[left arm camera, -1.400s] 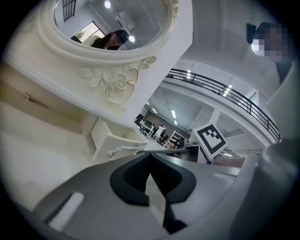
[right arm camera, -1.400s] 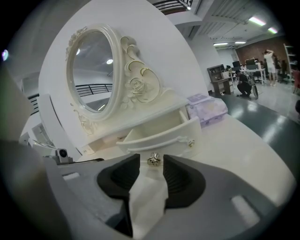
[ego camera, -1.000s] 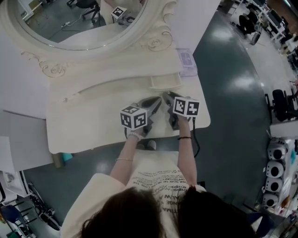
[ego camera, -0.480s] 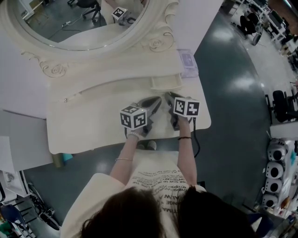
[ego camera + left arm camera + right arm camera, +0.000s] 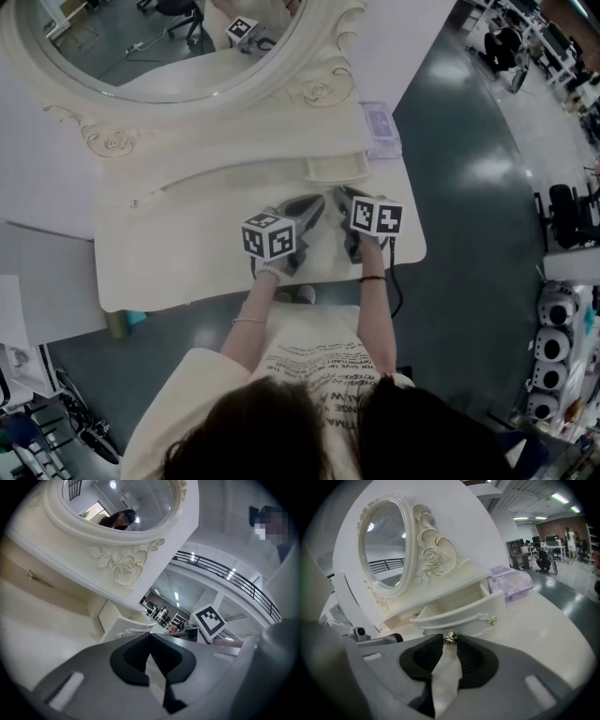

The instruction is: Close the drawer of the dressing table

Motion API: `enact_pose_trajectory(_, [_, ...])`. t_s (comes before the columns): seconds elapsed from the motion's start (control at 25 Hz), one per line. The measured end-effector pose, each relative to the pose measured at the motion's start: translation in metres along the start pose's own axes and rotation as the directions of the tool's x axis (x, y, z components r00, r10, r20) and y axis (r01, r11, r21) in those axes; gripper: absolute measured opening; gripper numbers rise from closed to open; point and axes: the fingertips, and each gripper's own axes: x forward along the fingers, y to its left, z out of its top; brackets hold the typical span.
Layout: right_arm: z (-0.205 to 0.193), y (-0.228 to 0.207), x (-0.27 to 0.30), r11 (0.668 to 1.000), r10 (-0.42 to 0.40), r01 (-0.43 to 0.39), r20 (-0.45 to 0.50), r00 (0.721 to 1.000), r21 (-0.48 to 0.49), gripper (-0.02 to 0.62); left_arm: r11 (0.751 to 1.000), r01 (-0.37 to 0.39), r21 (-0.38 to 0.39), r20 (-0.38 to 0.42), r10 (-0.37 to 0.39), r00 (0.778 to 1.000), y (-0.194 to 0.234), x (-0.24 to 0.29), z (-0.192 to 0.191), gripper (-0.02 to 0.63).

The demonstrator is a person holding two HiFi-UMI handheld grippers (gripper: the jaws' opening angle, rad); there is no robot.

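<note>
Drawer (image 5: 335, 167) standing open on the dressing table (image 5: 187, 253), head view: just ahead of right gripper (image 5: 339, 193), left gripper (image 5: 317, 202) close beside, purple tissue pack (image 5: 380, 127) beyond the drawer, oval mirror (image 5: 159, 47) farther back. Left gripper view: jaws pressed together on nothing, drawer ahead and slightly left. Right gripper view: jaws just closed in, pinching small metal knob (image 5: 450, 639) on the drawer's curved front, directly ahead; tissue pack up to the right.

A glossy dark grey floor (image 5: 459, 262) reflects pale patches of light. Black office chairs (image 5: 569, 211) stand at its right edge, with desks (image 5: 555, 548) further off before a brick wall (image 5: 548, 528). Strip lights (image 5: 561, 498) line the ceiling, and a railed balcony (image 5: 220, 569) crosses overhead
</note>
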Motion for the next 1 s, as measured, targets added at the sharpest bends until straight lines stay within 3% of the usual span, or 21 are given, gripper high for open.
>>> enact_pose_trajectory(1.0, [0.021, -0.005, 0.017, 1.0, 0.022, -0.022, 0.004, 1.0, -0.014, 0.101, 1.0, -0.03, -0.007, 0.016, 0.03, 0.999, 0.017, 0.013, 0.014, -0.002])
